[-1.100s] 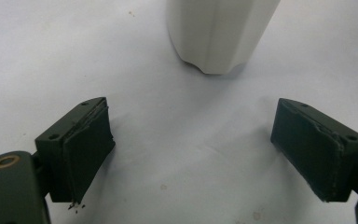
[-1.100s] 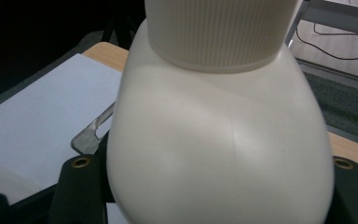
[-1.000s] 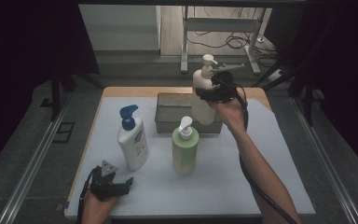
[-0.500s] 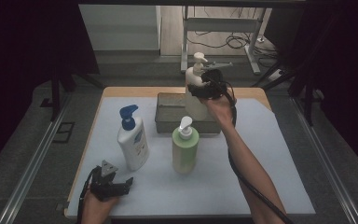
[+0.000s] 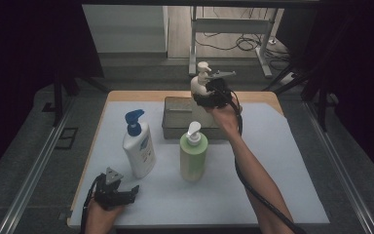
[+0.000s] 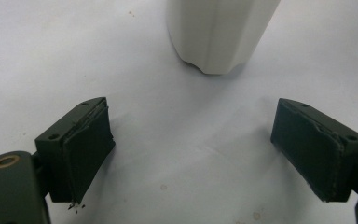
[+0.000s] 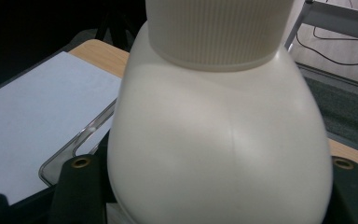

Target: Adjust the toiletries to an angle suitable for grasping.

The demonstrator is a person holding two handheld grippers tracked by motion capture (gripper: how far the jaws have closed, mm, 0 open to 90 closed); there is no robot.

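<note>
A cream pump bottle [image 5: 200,80] is held upright over the back right part of a grey metal tray [image 5: 175,117], with my right gripper [image 5: 209,95] shut on its rounded body. In the right gripper view the cream bottle [image 7: 219,140] sits between the two jaws of the right gripper [image 7: 214,186], and the tray's rim [image 7: 74,144] shows below it at the left. My left gripper [image 5: 126,195] rests at the near left of the table, open [image 6: 191,140] with nothing between its jaws. Just beyond it stands a white bottle with a blue pump [image 5: 139,146], its base [image 6: 219,32] ahead of the jaws.
A green pump bottle [image 5: 193,156] stands in front of the tray near the table's middle. A pale sheet [image 5: 282,161] covers the wooden table. Dark curtains flank both sides, and a metal frame with cables [image 5: 233,34] stands on the floor behind.
My right gripper has carried the cream bottle left and farther back over the tray. The left gripper has stayed where it was.
</note>
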